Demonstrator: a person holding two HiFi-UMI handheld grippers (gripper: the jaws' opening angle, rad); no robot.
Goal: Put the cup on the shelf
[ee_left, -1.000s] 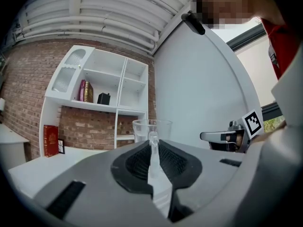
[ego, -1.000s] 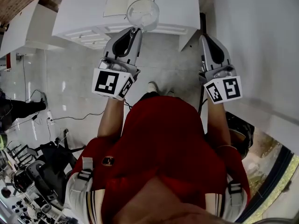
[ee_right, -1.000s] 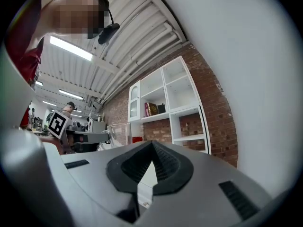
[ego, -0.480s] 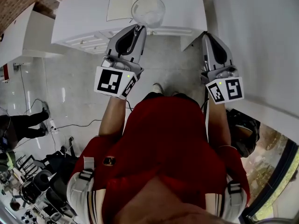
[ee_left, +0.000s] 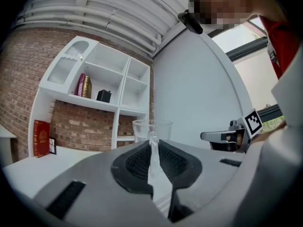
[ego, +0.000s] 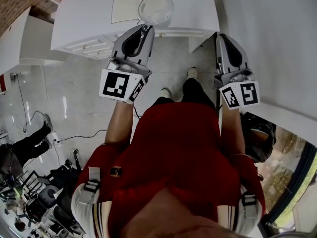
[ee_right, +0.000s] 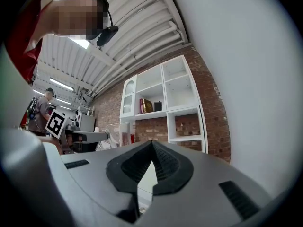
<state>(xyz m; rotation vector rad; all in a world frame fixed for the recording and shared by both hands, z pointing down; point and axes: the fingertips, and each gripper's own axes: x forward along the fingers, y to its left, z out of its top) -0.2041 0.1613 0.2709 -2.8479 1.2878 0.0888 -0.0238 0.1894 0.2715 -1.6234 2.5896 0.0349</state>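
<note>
A clear glass cup hangs over the edge of the white table. My left gripper is shut on its rim. In the left gripper view the cup stands upright beyond the pinched jaws of the left gripper. The white shelf unit stands ahead against a brick wall. My right gripper is held level to the right, shut and with nothing in it. In the right gripper view its tips meet, with the shelf unit ahead and the cup at the left.
A sheet of paper lies on the white table beside the cup. Books and a dark box sit on one shelf. A red book leans on the table. A white wall runs along the right.
The person has stepped forward, and a foot now shows on the floor. Both grippers have drawn a little closer to the white table. The cup stays in the left gripper.
</note>
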